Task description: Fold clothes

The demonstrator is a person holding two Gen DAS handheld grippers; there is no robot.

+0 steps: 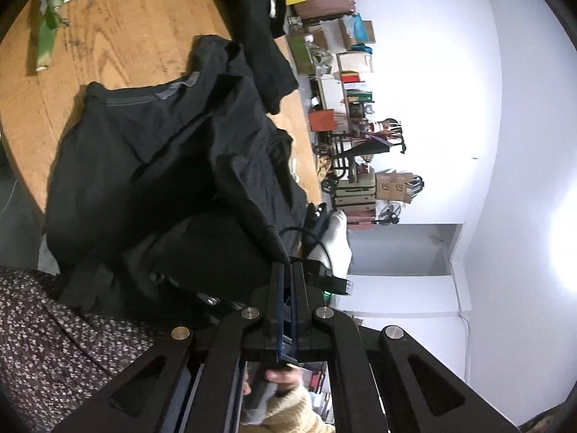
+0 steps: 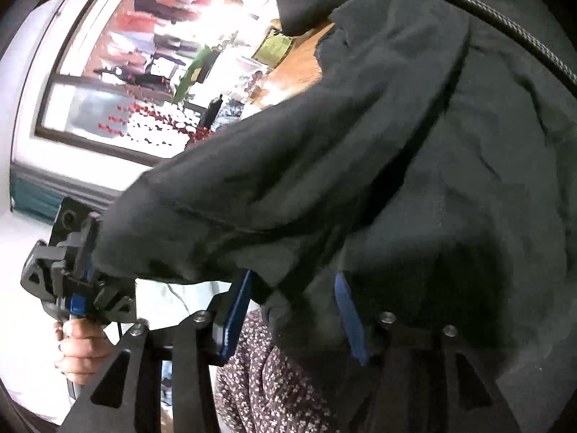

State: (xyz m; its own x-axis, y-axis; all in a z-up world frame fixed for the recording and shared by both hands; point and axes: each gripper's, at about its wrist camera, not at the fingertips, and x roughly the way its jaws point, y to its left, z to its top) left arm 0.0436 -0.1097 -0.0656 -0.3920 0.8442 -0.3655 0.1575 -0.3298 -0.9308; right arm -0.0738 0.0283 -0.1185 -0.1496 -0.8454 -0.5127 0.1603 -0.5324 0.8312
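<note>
Black garment (image 1: 173,151) lies half-bunched on the table (image 1: 119,25); soft, limp. I keep left gripper (image 1: 286,270) fingers pinched on a hem; right gripper (image 2: 292,310) fingers gape around a loose fold.

Round wooden table (image 1: 119,32), warm oak grain, scuffed. Plain white wall (image 1: 450,90), brightly lit, with a glare patch toward one side. Along its foot, a crowded row of cardboard boxes (image 1: 395,187), one orange-red box (image 1: 322,119) and sundry clutter. Large dark-framed window (image 2: 119,83), daylight behind it. Green houseplant leaves (image 2: 191,75) before the glass.
</note>
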